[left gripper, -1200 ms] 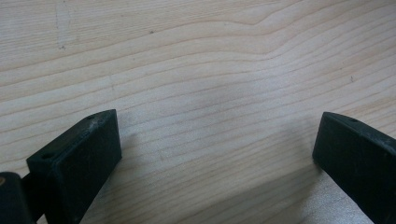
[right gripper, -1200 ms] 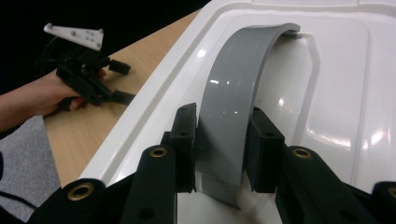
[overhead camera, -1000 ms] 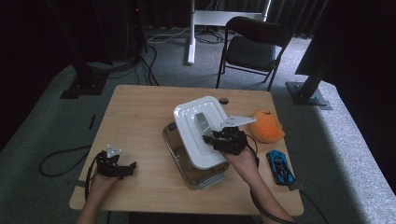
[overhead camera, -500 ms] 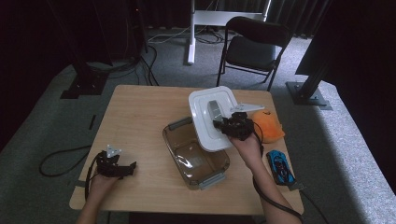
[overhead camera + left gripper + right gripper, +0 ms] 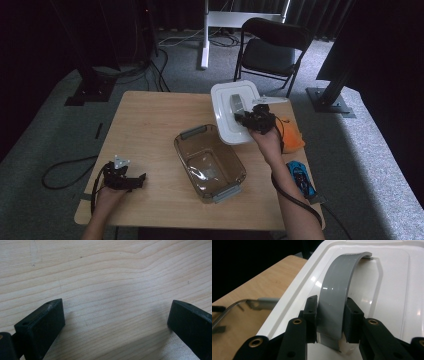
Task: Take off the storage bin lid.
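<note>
While the right gripper (image 5: 248,119) is clenched on the grey arched handle (image 5: 342,290) of a white lid (image 5: 225,107), the lid hangs in the air over the far right part of the desk (image 5: 145,125), tilted, w/ its far corner reaching past the desk's far edge. In the right gripper view the two black pads pinch the handle strap from both sides, low on the arch, near one of its ends. The clear glass dish (image 5: 210,162) the lid belongs to sits open and empty near the middle of the desk, slightly toward the near right, w/ grey tabs at two ends. The left gripper (image 5: 131,181) rests near the near left corner, jaws released and wide apart, nothing between them; its own view shows bare wood grain between the pads (image 5: 42,322). An orange cloth-like item (image 5: 292,137) lies at the right edge, partly behind the right hand, and a small blue toy car (image 5: 300,177) sits nearer along that edge. To do this step well, probably: keep the pinch firm, since the grip sits off the handle's centre and the lid may swing or tip; level it before lowering; choose a bare spot toward the far right corner, fully on the wood, not overhanging; steer clear of the cloth and car; let go only once the rim lies flat. The left tool seems best kept idle, away from the dish.
</note>
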Tool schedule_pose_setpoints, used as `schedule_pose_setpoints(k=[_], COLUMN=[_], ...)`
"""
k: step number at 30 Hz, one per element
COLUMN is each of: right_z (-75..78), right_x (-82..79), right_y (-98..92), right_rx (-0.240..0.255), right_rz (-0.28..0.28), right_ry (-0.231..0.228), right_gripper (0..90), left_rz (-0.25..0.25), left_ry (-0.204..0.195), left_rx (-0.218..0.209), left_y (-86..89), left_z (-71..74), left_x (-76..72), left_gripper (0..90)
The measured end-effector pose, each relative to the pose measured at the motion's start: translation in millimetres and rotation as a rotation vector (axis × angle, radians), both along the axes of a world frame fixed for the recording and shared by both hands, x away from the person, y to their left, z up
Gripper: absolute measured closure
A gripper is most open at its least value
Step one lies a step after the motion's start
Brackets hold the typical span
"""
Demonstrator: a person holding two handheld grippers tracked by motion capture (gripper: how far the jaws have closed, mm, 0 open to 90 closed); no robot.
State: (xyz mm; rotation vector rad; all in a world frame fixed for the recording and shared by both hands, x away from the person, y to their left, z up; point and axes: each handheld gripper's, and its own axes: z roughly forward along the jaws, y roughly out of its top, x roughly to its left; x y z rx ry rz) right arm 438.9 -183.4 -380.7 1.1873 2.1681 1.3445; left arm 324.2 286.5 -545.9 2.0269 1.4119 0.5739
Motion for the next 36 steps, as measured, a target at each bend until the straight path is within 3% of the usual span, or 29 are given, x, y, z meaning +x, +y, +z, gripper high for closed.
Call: schedule_pose_setpoints(k=[6, 11, 17, 19, 29, 36], right_z=[-1.0, -10.9, -32.5, -46.7, -83.9, -105.8], right_x=[14.6, 29.1, 42.1, 47.1, 47.2, 48.8], right_y=[-1.1, -4.7, -6.7, -6.1, 0.3, 6.2], right_rx=[-0.006, -0.017, -0.034, -0.037, -0.002, -0.026], right_rz=[-0.014, -0.053, -0.089, -0.092, -0.056, -0.061], right_ry=[-0.001, 0.02, 0.053, 0.077, 0.12, 0.154], right_gripper=[68.3, 68.3, 68.4, 68.3, 68.3, 68.3], left_rz=[0.0, -0.001, -0.005, -0.004, -0.005, -0.004], left_ry=[-0.001, 0.0, -0.001, -0.001, -0.001, -0.001], left_rx=[0.0, 0.0, 0.0, 0.0, 0.001, 0.0], left_y=[0.0, 0.0, 0.5, 0.5, 0.5, 0.4], left_z=[-0.1, 0.0, 0.0, 0.0, 0.0, -0.1], left_x=[0.0, 0.0, -0.2, -0.2, -0.2, -0.2], left_gripper=[1.5, 1.5, 1.5, 1.5, 1.5, 1.5])
